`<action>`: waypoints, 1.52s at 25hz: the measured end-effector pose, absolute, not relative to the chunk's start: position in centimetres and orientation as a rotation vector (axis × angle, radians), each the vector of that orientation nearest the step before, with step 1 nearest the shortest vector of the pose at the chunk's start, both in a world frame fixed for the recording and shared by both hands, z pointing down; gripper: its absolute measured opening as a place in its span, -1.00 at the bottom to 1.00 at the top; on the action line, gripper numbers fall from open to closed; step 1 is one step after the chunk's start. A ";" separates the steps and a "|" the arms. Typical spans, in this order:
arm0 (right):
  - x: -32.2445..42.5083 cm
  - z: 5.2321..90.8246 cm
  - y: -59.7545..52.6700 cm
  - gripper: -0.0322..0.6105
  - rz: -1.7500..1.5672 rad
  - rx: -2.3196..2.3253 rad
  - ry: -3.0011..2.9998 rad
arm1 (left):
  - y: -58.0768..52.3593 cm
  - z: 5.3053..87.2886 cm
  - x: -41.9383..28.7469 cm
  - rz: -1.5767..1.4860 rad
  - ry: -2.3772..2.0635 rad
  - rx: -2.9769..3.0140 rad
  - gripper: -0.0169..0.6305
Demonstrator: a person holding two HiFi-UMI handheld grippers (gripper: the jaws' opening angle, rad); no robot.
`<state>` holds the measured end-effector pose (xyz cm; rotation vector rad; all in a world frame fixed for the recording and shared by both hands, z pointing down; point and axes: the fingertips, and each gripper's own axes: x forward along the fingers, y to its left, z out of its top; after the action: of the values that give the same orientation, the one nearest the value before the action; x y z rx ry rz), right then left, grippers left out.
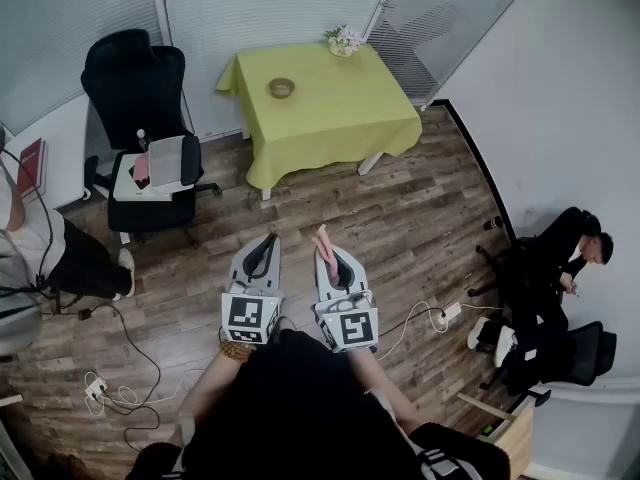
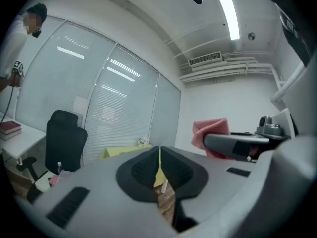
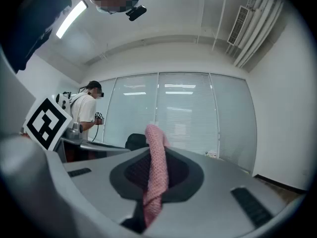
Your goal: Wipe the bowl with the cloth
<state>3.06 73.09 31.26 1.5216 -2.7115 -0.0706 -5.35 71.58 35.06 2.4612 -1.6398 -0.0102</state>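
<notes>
While the pink cloth (image 3: 156,175) is soft and light, pinched in a fold between the closed jaws of the right gripper (image 1: 326,258), it will likely drape and need bunching. Beside it, the left gripper (image 1: 265,253) is closed on nothing. The small bowl (image 1: 281,87), probably light and apt to slide, sits well apart on the yellow-green table (image 1: 340,118), clear of its edges. Open wooden floor (image 1: 400,228) lies between, with an office chair (image 1: 140,88) at the left.

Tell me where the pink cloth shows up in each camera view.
Head view: cloth at centre, poking from the right tool's tip.
Left gripper view: right of centre, above the right tool.
Right gripper view: dead centre, clamped between the jaws.
Shared landmark: black office chair.
</notes>
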 end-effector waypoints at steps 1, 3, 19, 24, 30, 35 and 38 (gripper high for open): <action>2.6 31.6 72.7 -0.85 -0.063 1.522 -2.708 | 71.1 35.4 -5.7 -0.006 -1.633 2.464 -0.89; 1.8 32.2 71.9 -0.84 -0.044 1.528 -2.711 | 70.1 36.2 -6.3 0.002 -1.620 2.471 -0.89; -0.2 36.9 55.0 -0.84 0.098 1.473 -2.724 | 53.9 40.4 -9.1 0.138 -1.606 2.433 -0.89; 0.9 36.1 45.3 -0.84 0.100 1.433 -2.758 | 44.2 39.2 -7.1 0.137 -1.588 2.452 -0.89; 2.6 36.3 33.8 -0.84 0.118 1.382 -2.751 | 34.4 39.0 -6.0 0.122 -1.620 2.420 -0.89; 2.2 38.1 26.3 -0.84 0.127 1.333 -2.737 | 28.7 40.3 -7.3 0.110 -1.620 2.369 -0.89; 1.0 39.2 22.3 -0.84 0.163 1.348 -2.699 | 24.8 41.6 -9.4 0.115 -1.606 2.350 -0.89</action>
<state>1.00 22.28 39.24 1.3484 -2.6992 0.1625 -9.42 24.80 41.60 2.3502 -1.6059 0.1148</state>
